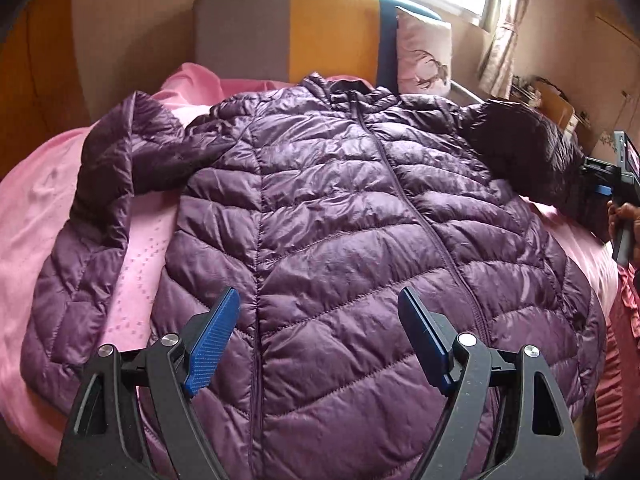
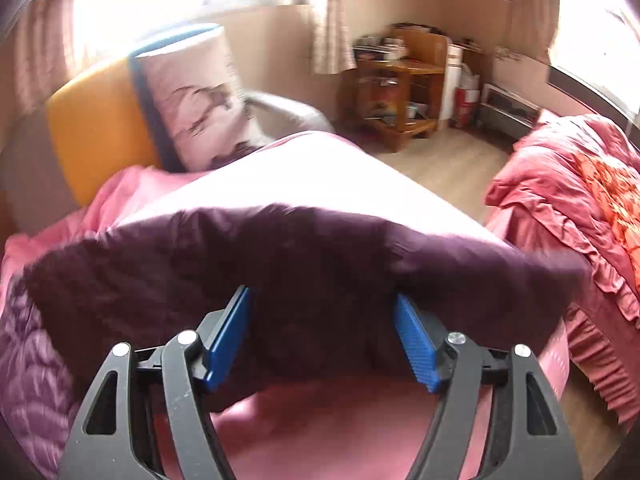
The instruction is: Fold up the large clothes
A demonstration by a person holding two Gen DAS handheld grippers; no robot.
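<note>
A purple quilted puffer jacket (image 1: pixel 340 216) lies front up, zipped, on a pink bed sheet (image 1: pixel 36 216). Its left sleeve (image 1: pixel 104 200) lies bent beside the body. My left gripper (image 1: pixel 320 300) is open and empty above the jacket's lower front. The right sleeve (image 1: pixel 532 148) is lifted at the far right, where my right gripper (image 1: pixel 600 184) holds it. In the right wrist view the right gripper (image 2: pixel 322 296) has its blue pads (image 2: pixel 230 336) pressed against the dark purple sleeve (image 2: pixel 280 252), which fills the gap between them; the view is blurred.
A grey, yellow and blue headboard (image 1: pixel 288 28) and a pink pillow (image 1: pixel 424 56) stand at the bed's far end. A wooden shelf unit (image 2: pixel 400 88) stands on the floor by the curtains. A red ruffled quilt (image 2: pixel 580 200) lies to the right.
</note>
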